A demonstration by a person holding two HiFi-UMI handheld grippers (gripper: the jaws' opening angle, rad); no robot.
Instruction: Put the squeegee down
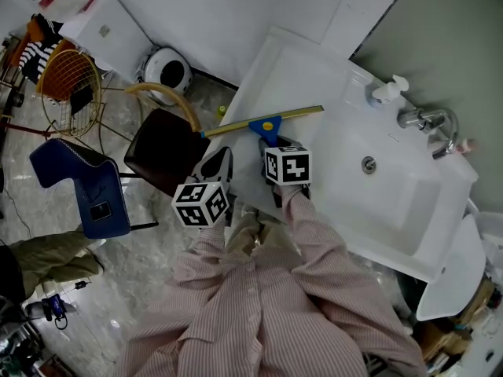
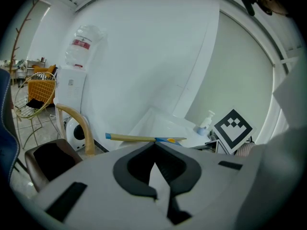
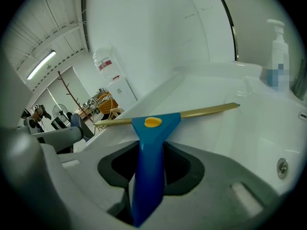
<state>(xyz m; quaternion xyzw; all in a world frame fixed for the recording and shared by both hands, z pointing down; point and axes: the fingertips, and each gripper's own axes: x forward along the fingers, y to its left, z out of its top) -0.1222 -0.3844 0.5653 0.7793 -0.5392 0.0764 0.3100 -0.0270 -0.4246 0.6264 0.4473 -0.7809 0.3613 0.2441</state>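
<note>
The person's striped shirt sleeves (image 1: 314, 242) are closest, at the bottom of the head view. The left gripper (image 1: 222, 157) (image 2: 154, 147) pokes out at 12 o'clock from its left sleeve. Its two jaws are pressed together, and nothing is in them.

The right gripper (image 1: 275, 141) (image 3: 148, 150) is just beside it, at 3 o'clock. Its jaws squeeze the blue handle of the squeegee (image 1: 267, 124) (image 3: 149, 152) (image 2: 144, 138). The handle points away to 12 o'clock. The long yellow blade runs from 9 o'clock to 3 o'clock over the flat left part of the white sink (image 1: 302, 73) (image 3: 216, 90). The 9 o'clock end sticks out past the sink's edge. I cannot tell if the blade touches the sink.

Farther off, at 2 o'clock from the right gripper, is the shiny faucet (image 1: 428, 120). A white soap pump bottle (image 1: 389, 91) (image 3: 278, 47) stands just beside it.

At 10 o'clock from the left gripper, a brown chair (image 1: 165, 149) (image 2: 50, 159) sits on the floor. A blue chair (image 1: 82, 183) is at 9 o'clock. Far away, at 10 o'clock, are a yellow wire chair (image 1: 71, 89) (image 2: 29, 97) and a white water cooler (image 1: 110, 34) (image 2: 72, 87).
</note>
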